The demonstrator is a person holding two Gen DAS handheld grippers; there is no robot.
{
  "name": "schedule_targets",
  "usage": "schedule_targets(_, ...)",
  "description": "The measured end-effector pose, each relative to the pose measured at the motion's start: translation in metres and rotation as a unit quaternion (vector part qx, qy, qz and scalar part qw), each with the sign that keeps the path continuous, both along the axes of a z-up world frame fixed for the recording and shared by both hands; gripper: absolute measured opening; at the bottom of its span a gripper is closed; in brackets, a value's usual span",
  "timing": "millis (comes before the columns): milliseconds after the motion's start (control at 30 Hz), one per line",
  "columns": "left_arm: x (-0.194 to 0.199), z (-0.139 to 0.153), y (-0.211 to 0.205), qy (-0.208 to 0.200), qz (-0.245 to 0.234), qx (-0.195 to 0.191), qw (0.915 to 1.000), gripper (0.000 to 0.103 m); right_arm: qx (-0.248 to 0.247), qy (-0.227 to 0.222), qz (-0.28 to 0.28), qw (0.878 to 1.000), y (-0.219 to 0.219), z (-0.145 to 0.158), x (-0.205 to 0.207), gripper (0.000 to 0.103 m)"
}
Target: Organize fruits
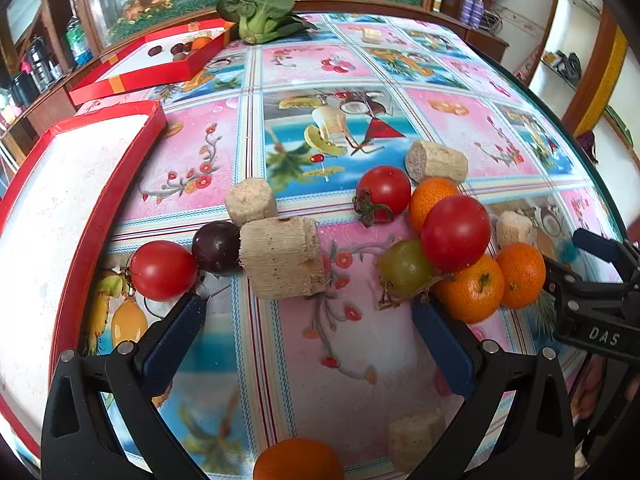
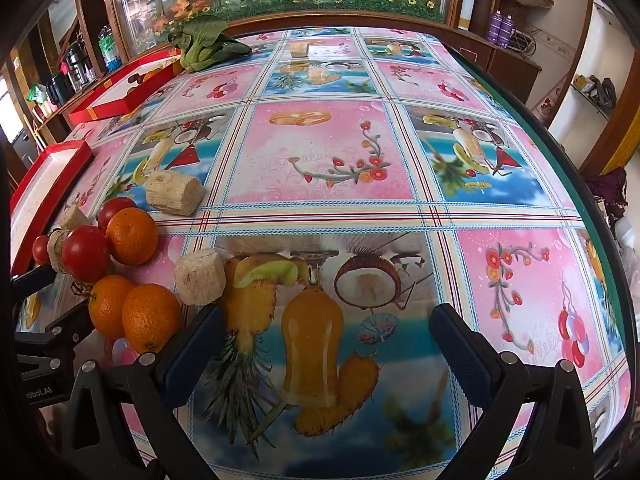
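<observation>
Glass-fronted cabinets back the room, and my worktop wears a glossy cloth printed with fruit and drinks. Taking the large cut stalk piece as my landmark: it lies on its side, long axis running left to right in the left wrist view, cut face toward the right. Touching its left end is a dark plum, then a red tomato beyond that. Right of the stalk piece sits a cluster: a green grape, two more tomatoes and three mandarins, packed against each other.

Left of the stalk piece, a red-rimmed tray shows a bare white floor. Far behind it, a second red tray holds a few dark fruits and an orange one, with a bok choy beside it.

My left hand-held gripper hangs released, jaws wide, just short of the stalk piece. My right hand-held gripper is equally released over bare cloth, where open room stretches to the worktop's curved right edge.
</observation>
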State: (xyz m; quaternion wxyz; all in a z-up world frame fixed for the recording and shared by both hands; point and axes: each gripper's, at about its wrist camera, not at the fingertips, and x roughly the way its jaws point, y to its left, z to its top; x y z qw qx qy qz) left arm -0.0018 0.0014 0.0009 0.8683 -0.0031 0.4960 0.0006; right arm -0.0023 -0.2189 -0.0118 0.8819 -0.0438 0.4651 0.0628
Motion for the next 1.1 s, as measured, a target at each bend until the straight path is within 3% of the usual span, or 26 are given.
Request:
schedule_targets(100,0.000,0.005,0.007,0.024,0.016,-0.010,0.9995,0.103,-0.003,0.002,0.011,1.000,0.001,0.001,0.001,0.103)
schedule_targets(267,-0.025,0.038,0.038,0.011,0.038,-0.033,0.9987,0.103,0.014,0.045,0.037,0.998,-0.014,0.014,-0.005,0.101)
schedule_targets(433,-0.051,0.051,0.065,0.016,0.053,-0.047,0.9974,0.103,0.058,0.028,0.048,0.997,-0.021,0.043,-0.033,0.101)
schedule_targets(800,-0.070,0.054,0.032,0.040,-0.026,-0.050,0.9976,0.103,0.063,0.027,0.118,0.991,0.005,0.058,-0.053,0.095)
schedule_targets(1100,-0.072,0.048,0.036,0.047,-0.015,-0.071,0.9962,0.103,0.067,0.043,0.156,0.985,0.014,0.053,-0.057,0.081)
